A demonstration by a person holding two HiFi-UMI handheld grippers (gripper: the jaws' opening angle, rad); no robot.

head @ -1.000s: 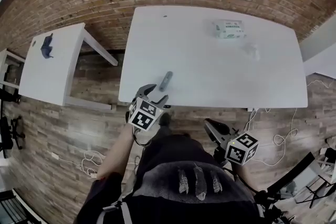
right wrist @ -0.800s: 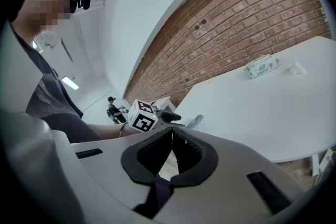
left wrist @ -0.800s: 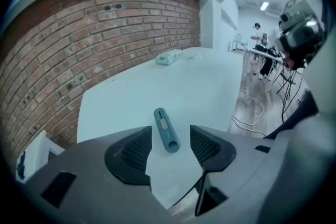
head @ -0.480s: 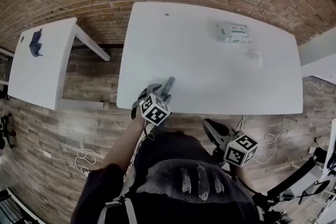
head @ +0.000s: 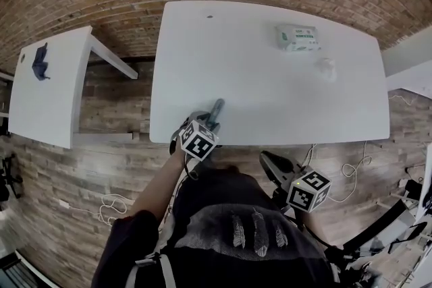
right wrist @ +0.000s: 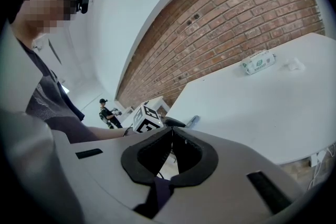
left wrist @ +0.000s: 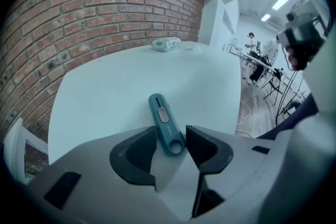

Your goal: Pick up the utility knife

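Note:
A teal utility knife (head: 216, 109) lies flat near the front left edge of the white table (head: 270, 77). In the left gripper view the knife (left wrist: 164, 122) points away from me, and its near end sits between the two dark pads. My left gripper (head: 202, 119) (left wrist: 171, 140) is lowered over that end with its jaws closing; a gap still shows beside the left pad. My right gripper (head: 270, 160) (right wrist: 172, 145) hangs below the table's front edge, off to the right, shut and empty. From there the knife (right wrist: 192, 121) shows at the table edge.
A pack of wipes (head: 297, 38) and a small white object (head: 327, 68) lie at the table's far right. A second white table (head: 47, 84) with a blue item (head: 39, 61) stands to the left. Cables (head: 351, 172) trail on the wooden floor below a brick wall.
My left gripper came down from in front of the table edge onto the knife's near end and its jaws narrowed. The right gripper shifted slightly and stayed shut.

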